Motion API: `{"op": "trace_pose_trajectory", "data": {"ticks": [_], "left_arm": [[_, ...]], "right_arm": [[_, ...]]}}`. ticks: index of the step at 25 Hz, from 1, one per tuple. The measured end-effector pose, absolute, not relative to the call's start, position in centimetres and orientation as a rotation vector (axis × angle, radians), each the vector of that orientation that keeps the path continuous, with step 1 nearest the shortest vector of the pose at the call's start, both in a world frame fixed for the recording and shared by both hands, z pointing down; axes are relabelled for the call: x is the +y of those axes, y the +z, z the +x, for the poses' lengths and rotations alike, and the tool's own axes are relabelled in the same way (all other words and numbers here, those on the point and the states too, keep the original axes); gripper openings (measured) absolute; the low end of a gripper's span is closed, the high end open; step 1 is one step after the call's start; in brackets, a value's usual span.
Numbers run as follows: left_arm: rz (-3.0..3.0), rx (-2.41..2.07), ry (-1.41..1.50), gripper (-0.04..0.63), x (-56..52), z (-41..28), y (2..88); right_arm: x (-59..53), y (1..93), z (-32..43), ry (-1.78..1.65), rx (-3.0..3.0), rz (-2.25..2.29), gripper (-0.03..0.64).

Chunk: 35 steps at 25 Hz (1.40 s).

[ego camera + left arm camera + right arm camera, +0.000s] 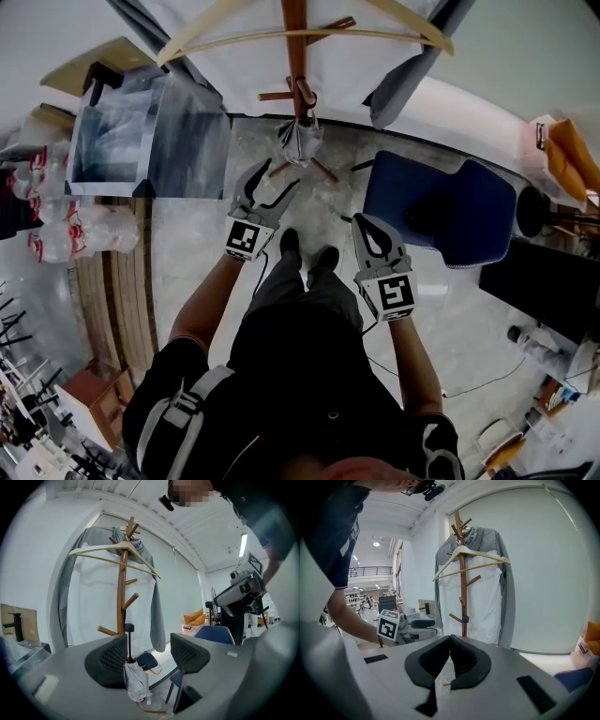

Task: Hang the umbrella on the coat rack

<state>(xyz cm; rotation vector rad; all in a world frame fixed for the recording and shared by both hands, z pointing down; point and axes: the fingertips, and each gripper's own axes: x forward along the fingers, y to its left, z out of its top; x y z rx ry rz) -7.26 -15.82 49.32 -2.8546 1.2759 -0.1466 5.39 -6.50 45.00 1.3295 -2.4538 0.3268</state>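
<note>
A folded grey umbrella (298, 141) hangs by its dark handle from a low peg of the wooden coat rack (293, 37). My left gripper (273, 187) is open just in front of it, a little apart from it. In the left gripper view the umbrella (135, 681) shows beyond the spread jaws, close to the left finger (110, 660), with nothing pressed between the pads. The rack's pole (122, 588) rises behind it. My right gripper (373, 234) is further back and to the right, shut and empty, and in its own view the fingertips (450, 639) meet below the rack (461, 573).
A grey and white shirt on a wooden hanger (309, 37) hangs at the rack's top. A blue chair (441, 211) stands to the right of the rack. A glass-topped stand (150, 131) is at the left. An orange bag (572, 155) lies at the far right.
</note>
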Motion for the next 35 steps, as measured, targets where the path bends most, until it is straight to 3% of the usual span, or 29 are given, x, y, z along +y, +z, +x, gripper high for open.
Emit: {"op": "trace_pose_trajectory", "data": {"ticks": [24, 35], "left_arm": [[-2.846, 1.263, -0.065, 0.006, -10.7, -7.3, 40.4], [-2.826, 1.279, -0.093, 0.0, -8.6, -7.8, 38.2]], "right_arm": [[-5.9, 41.8, 9.2, 0.262, -2.459, 1.523, 0.002], [-5.1, 40.0, 10.2, 0.245, -2.459, 1.578, 0.002]]}}
